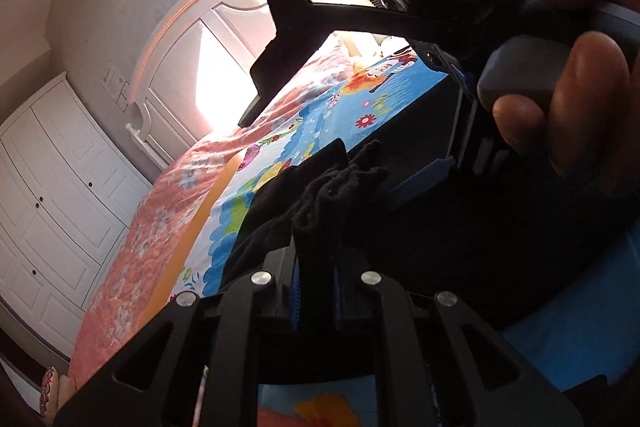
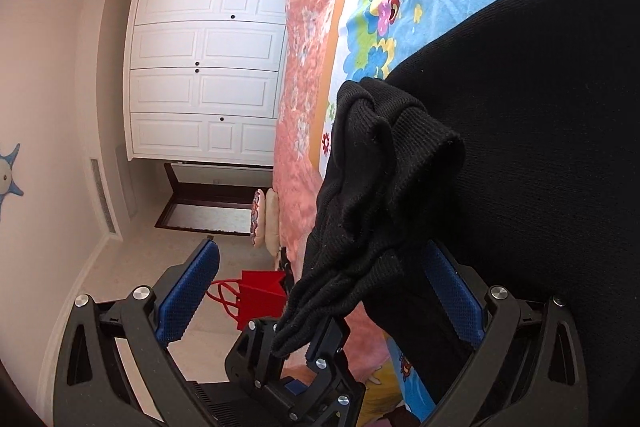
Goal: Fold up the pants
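Left side of room: the white panelled wardrobe (image 2: 208, 67) stands against the far wall, well apart from your work, so it plays no part here.
Bed: the blue cartoon-print sheet (image 1: 352, 107) over the pink floral bedspread (image 1: 160, 227) gives you a broad flat place to lay the fold.
Task item: the black knitted pants (image 2: 520, 127) lie spread across the blue sheet, with one bunched end lifted off the bed, probably so you can carry it across for a fold.
Left gripper (image 1: 316, 291): your jaws are pinched nearly together on a gathered end of the pants (image 1: 332, 195); the cloth rises crumpled from between the blue pads, so the hold looks firm enough to carry.
Right gripper (image 2: 324, 291): your jaws stand as wide as they go; the blue pads sit well apart. The bunched ribbed end hangs between them, but neither pad presses on it.
Handover: in the right wrist view your left gripper's black tip (image 2: 296, 359) holds that same end just in front of the right jaws.
Right hand (image 1: 568, 75): in the left wrist view your fingers wrap the grey handle close by, so both tools meet at one spot.
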The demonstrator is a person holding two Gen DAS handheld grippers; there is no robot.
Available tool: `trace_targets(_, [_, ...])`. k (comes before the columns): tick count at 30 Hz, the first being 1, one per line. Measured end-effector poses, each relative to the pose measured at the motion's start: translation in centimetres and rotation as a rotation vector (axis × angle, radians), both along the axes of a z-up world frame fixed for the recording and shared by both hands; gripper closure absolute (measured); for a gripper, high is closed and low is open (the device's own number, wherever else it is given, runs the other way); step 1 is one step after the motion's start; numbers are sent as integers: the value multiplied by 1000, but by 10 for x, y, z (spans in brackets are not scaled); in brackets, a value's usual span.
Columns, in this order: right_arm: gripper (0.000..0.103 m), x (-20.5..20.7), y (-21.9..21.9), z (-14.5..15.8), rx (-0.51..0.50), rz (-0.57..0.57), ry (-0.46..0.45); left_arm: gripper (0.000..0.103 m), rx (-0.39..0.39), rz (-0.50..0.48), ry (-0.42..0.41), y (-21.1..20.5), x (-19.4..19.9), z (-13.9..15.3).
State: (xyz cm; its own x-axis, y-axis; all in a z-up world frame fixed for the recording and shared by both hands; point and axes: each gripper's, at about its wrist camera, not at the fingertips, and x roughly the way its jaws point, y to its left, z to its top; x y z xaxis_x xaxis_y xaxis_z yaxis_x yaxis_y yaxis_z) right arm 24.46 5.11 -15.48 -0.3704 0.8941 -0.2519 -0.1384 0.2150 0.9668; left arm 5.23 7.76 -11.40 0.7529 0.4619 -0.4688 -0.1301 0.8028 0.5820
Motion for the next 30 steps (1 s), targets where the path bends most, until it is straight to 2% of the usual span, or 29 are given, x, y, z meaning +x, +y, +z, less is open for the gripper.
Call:
trace_targets(4, [5,-5,21,3,-45,40,-56,92,63,-27,-9,-2,-4,-3])
trace_targets(5, [8,-6,27,5,-48,49,-69,92,65,-36,-9,-2,-5,-5])
trace_targets(6, [19,-7,32,6,-48,56,-79,92,69,-45,-12,-2,-6,-8])
trace_targets(7, [24,-8,36,6,-53,64,-81,92,82,-53,-19,-3,-8,-11])
trace_targets(8, [40,-4,35,2,-77,70,-80,92,91,-56,-31,-4,-9,-13])
trace_targets(9, [65,-5,36,0,-103,81,-87,92,80,-52,-41,-1,-10,-13])
trace_targets(10, [71,-5,37,-3,-135,85,-101,92,53,-39,-60,5,-9,-10])
trace_targets(11, [73,-5,36,-5,-137,84,-90,89,20,-26,-80,11,-10,-8])
trace_targets(13, [75,-5,36,-8,-112,85,-61,71,-52,-24,-119,22,-15,-3])
trace_targets(14, [75,-5,34,-8,-106,84,-55,40,-82,-5,-159,27,-20,2])
trace_targets(15, [75,-3,30,-8,-101,82,-52,21,-120,20,-216,33,-28,9])
trace_targets(16, [76,-3,29,-5,-88,79,-46,17,-169,50,-264,39,-37,15])
trace_targets(19, [76,2,25,10,-38,62,-25,12,-394,148,-305,73,-53,19])
trace_targets(20, [77,2,20,16,-26,55,-22,12,-470,171,-291,86,-54,14])
trace_targets(22, [77,3,14,27,-5,45,-24,12,-563,203,-258,101,-56,2])
trace_targets(26, [77,8,0,45,26,20,-23,12,-673,239,-274,123,-60,-10])
trace_targets(29, [77,13,-14,55,45,2,-31,13,-651,273,-246,128,-47,-21])
trace_targets(30, [77,14,-21,57,50,-8,-33,16,-666,282,-239,133,-43,-23])
